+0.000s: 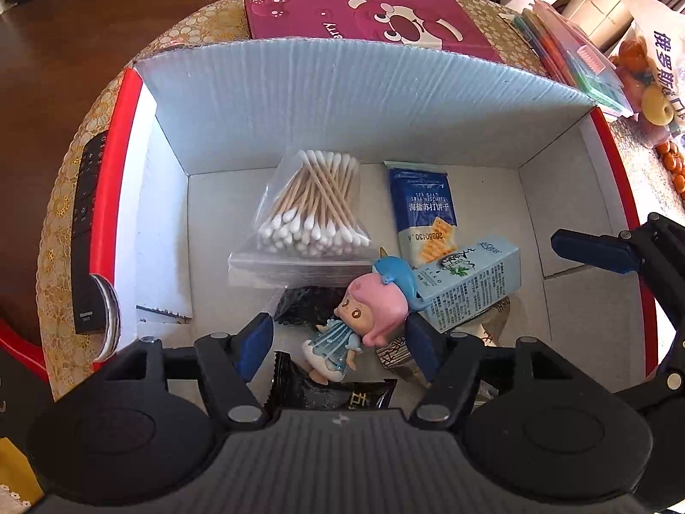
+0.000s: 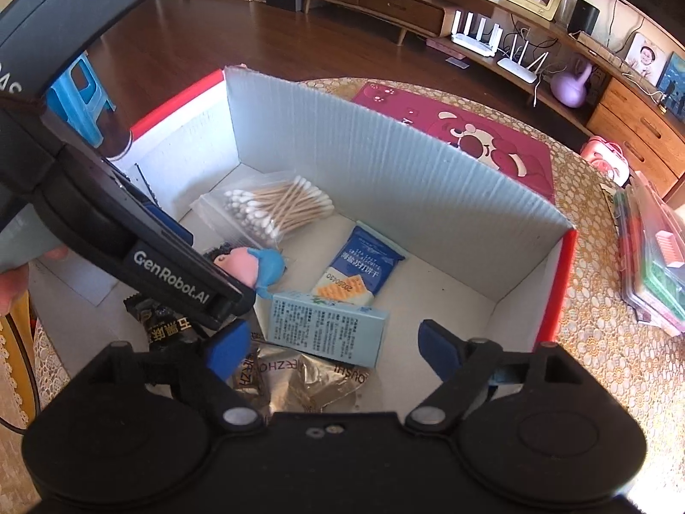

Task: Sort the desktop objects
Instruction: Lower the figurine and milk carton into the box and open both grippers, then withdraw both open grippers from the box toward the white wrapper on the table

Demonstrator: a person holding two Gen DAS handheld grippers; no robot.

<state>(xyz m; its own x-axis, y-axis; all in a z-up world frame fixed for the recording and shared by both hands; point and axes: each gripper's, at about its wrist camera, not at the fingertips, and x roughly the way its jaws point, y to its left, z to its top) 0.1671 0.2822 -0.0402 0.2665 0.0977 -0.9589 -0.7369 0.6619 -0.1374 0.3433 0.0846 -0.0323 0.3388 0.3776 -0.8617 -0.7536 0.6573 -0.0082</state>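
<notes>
Nearest in the left wrist view, the left gripper [image 1: 340,349] spread wide over the near end of the box [image 1: 364,81], blue pads either side of a doll [image 1: 364,317] yet not touching it, nothing held; doll lying on its back on the box floor, pink hair, blue whale hat, blue dress, head against the near end of a pale blue carton [image 1: 471,287]; a black snack packet [image 1: 334,394] under its feet, a crumpled foil wrapper [image 1: 496,321] just right of it.

In the right wrist view, the right gripper [image 2: 332,349] likewise wide open and empty, hanging above the foil wrapper [image 2: 308,381] and the near edge of the pale blue carton [image 2: 329,330]; left gripper's black body crossing in from the left, hiding most of the doll [image 2: 252,267].

Farther in, a blue cracker packet [image 1: 421,210] lying flat, its near end under the carton; left of it a clear bag of cotton swabs [image 1: 317,210]; beyond both, the tall corrugated far wall of the box.

Outside the box, on the gold-patterned table [image 1: 55,257]: a black remote [image 1: 87,235] along the left rim; a magenta bear-print board [image 1: 368,17] behind the far wall; a stack of coloured folders [image 1: 573,55] at far right.
</notes>
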